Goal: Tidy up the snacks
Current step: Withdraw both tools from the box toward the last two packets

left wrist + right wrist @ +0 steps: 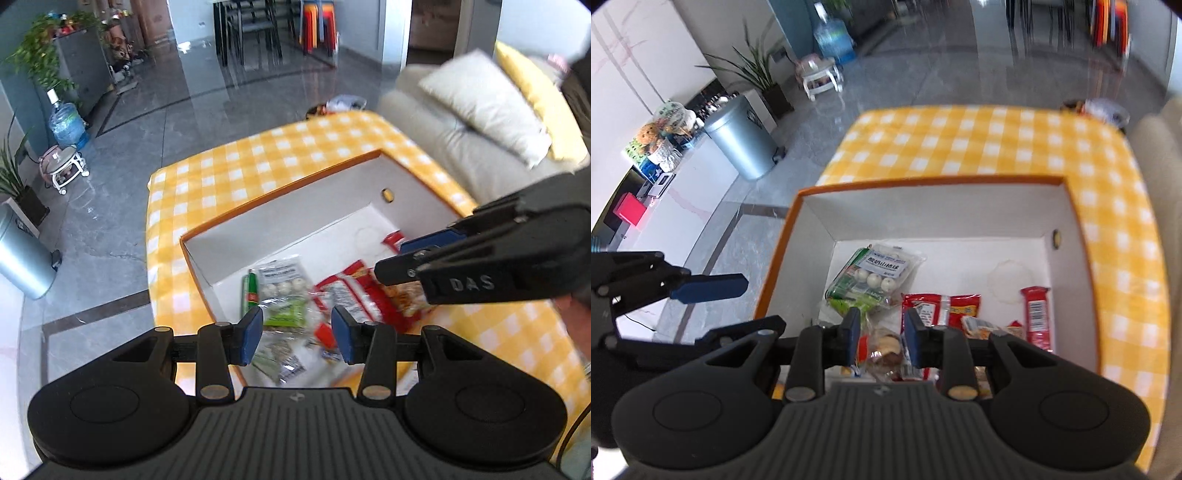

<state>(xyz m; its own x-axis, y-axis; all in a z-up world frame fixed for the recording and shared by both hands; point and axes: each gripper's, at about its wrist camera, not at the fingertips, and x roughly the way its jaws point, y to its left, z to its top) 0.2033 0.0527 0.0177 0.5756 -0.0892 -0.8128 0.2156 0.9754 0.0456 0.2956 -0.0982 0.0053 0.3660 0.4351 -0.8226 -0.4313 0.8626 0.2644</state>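
Observation:
An orange-rimmed white box [280,192] [931,181] stands on the yellow checked table. It holds several snack packs: a clear pack of white balls [282,282] [882,271], red packs [351,295] [940,308] and a red bar [1037,314]. My left gripper [297,334] hangs open and empty above the near end of the box. My right gripper [880,338] is open above a clear pack with brown snacks [884,350], apart from it. The right gripper also shows in the left wrist view [424,251], over the box's right side. The left gripper shows at the left of the right wrist view [709,286].
A cream sofa with a white cushion [484,107] stands right of the table. A silver bin [740,138] [18,254], a water bottle [66,123], plants and a small stool [820,75] stand on the grey floor to the left. Chairs and stacked stools [319,26] are far back.

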